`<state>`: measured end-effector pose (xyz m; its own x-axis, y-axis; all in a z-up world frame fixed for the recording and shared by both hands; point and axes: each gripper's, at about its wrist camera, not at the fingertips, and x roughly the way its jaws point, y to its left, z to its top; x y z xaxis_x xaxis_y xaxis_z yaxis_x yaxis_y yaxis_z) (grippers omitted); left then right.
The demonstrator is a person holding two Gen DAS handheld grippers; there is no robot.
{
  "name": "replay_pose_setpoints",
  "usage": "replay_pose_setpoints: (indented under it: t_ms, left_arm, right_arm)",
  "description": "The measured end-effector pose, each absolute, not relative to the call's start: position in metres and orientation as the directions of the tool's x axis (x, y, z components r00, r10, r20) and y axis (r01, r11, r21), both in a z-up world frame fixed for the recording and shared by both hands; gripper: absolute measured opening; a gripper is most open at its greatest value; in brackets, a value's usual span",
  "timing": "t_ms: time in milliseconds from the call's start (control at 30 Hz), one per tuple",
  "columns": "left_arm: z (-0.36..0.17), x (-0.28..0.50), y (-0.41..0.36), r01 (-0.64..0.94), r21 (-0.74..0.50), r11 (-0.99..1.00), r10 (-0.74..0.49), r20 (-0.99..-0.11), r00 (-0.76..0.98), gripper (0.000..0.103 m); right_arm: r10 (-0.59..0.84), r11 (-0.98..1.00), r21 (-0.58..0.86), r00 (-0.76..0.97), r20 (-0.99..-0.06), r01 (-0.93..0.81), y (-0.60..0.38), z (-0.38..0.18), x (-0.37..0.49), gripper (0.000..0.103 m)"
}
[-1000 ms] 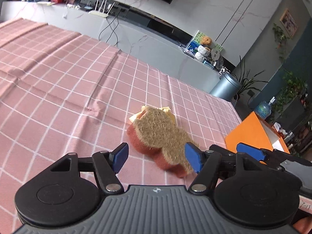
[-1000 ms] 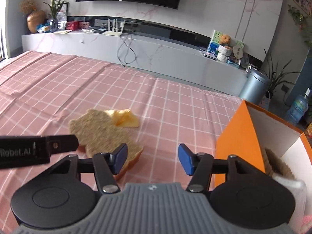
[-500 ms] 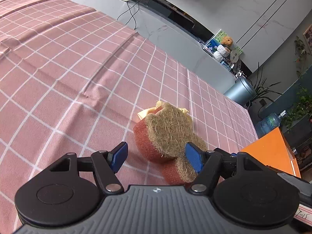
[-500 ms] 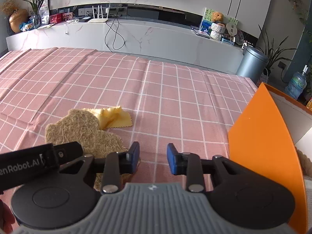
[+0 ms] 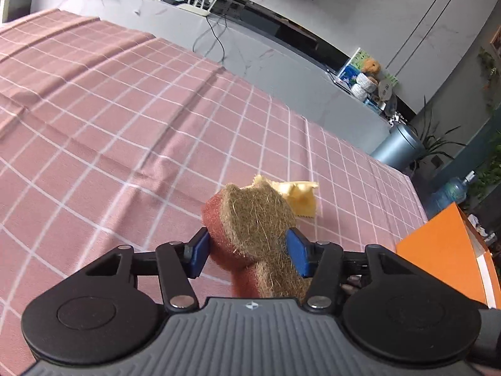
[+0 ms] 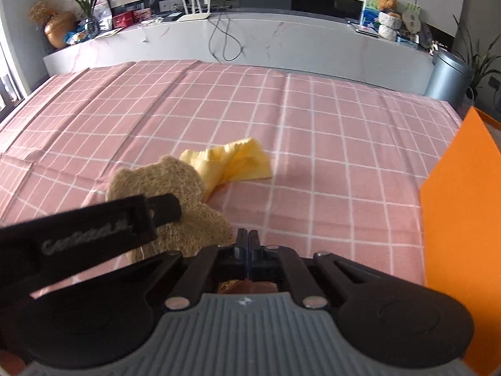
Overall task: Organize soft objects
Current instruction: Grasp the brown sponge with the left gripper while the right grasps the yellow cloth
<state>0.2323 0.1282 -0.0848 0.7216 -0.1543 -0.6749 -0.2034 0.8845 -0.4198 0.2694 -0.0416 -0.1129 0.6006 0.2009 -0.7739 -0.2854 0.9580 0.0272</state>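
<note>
A bear-shaped scrub sponge point(image 5: 253, 219), tan fibre on top and red underneath, lies on the pink checked tablecloth point(image 5: 125, 119). My left gripper point(image 5: 247, 249) has both blue pads against its sides, shut on it. The sponge also shows in the right wrist view point(image 6: 162, 185), partly hidden by the left gripper's body. A crumpled yellow cloth point(image 6: 235, 163) lies just behind the sponge; it also shows in the left wrist view point(image 5: 297, 195). My right gripper point(image 6: 247, 244) is shut and empty, above the cloth-covered table just right of the sponge.
An orange box point(image 6: 460, 219) stands at the right edge of the table; it also shows in the left wrist view point(image 5: 444, 260). Beyond the table are a grey marble counter point(image 6: 281, 40) and a metal bin point(image 6: 447, 78).
My left gripper moved forward around the sponge and closed on it. My right gripper closed fully from open, holding nothing.
</note>
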Motion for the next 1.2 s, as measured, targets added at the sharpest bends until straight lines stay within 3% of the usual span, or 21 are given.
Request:
replay_pose_setpoints:
  t_ms: [233,300,400,433,500,633,700,733,967,1033,1200]
  left_arm:
    - [-0.071,0.224,0.138,-0.179,-0.424,0.888,-0.155,-0.642,0.751,0.045]
    - [-0.065,0.221,0.141,-0.172,-0.421,0.891,-0.149,-0.627,0.765,0.037]
    - [-0.053,0.218,0.148,-0.171,-0.383,0.908,-0.105,-0.601,0.792,0.037]
    - [-0.049,0.218,0.150,-0.172,-0.358,0.918,-0.083,-0.597,0.798,0.037]
    - [-0.044,0.221,0.157,-0.177,-0.332,0.926,-0.061,-0.597,0.800,0.037]
    - [-0.040,0.231,0.165,-0.185,-0.242,0.953,-0.001,-0.611,0.792,0.037]
    - [-0.043,0.235,0.170,-0.190,-0.231,0.954,0.005,-0.622,0.783,0.037]
    - [-0.046,0.236,0.172,-0.191,-0.236,0.953,0.001,-0.626,0.780,0.037]
    - [-0.055,0.236,0.183,-0.208,-0.268,0.941,-0.007,-0.628,0.778,0.037]
    - [-0.055,0.236,0.184,-0.209,-0.266,0.941,-0.005,-0.628,0.778,0.037]
    - [-0.054,0.234,0.181,-0.209,-0.264,0.942,-0.004,-0.627,0.779,0.037]
  right_arm:
    - [0.229,0.951,0.043,0.605,-0.763,-0.306,-0.040,-0.106,0.265,0.003]
    - [0.244,0.946,0.044,0.616,-0.749,-0.321,-0.040,-0.102,0.264,0.003]
    - [0.246,0.940,0.013,0.649,-0.720,-0.342,-0.039,-0.094,0.265,0.007]
    - [0.245,0.938,0.004,0.658,-0.712,-0.345,-0.039,-0.093,0.266,0.012]
    - [0.244,0.939,-0.004,0.672,-0.699,-0.344,-0.037,-0.090,0.272,0.038]
    - [0.243,0.942,-0.009,0.699,-0.673,-0.336,-0.028,-0.091,0.286,0.051]
    - [0.250,0.946,0.007,0.715,-0.653,-0.324,-0.023,-0.094,0.293,0.074]
    - [0.249,0.949,0.015,0.718,-0.650,-0.315,-0.020,-0.096,0.296,0.076]
    - [0.246,0.941,-0.001,0.685,-0.685,-0.339,-0.002,-0.117,0.315,0.074]
    - [0.255,0.938,0.018,0.656,-0.711,-0.345,-0.003,-0.124,0.320,0.068]
    - [0.299,0.933,0.089,0.615,-0.730,-0.349,-0.008,-0.133,0.324,0.041]
